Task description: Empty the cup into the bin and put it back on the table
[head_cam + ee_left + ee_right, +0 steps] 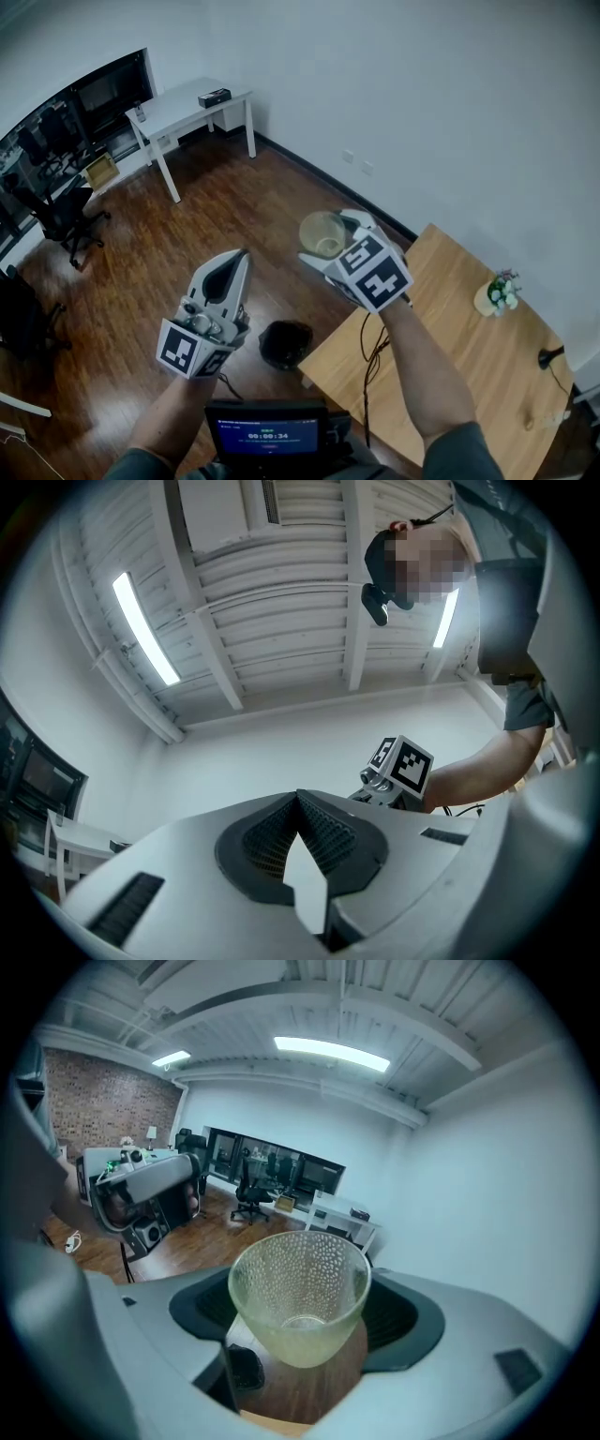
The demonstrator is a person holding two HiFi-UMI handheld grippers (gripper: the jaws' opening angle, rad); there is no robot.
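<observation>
- Cup (300, 1290): clear, dimpled, gripped at its sides by the right claw (330, 242), whose jaws stand about a cup's width apart.
- Orientation: the long axis is near upright. The mouth faces up and leans back toward the claw's camera, and the base points away and down.
- Location: in the air over the wooden floor, off the corner of the table (450, 347) and above and beyond the black bin (286, 343).
- Right gripper view only: the cup's base shows through its wall, with nothing seen inside.
- Head view only: the bin stands on the floor just beside the table corner.
- Left claw (298, 799): tips pressed together, holding nothing.
- Pose: the left claw points up toward the ceiling. Both forearms are raised forward, and the right is the higher and further out.
</observation>
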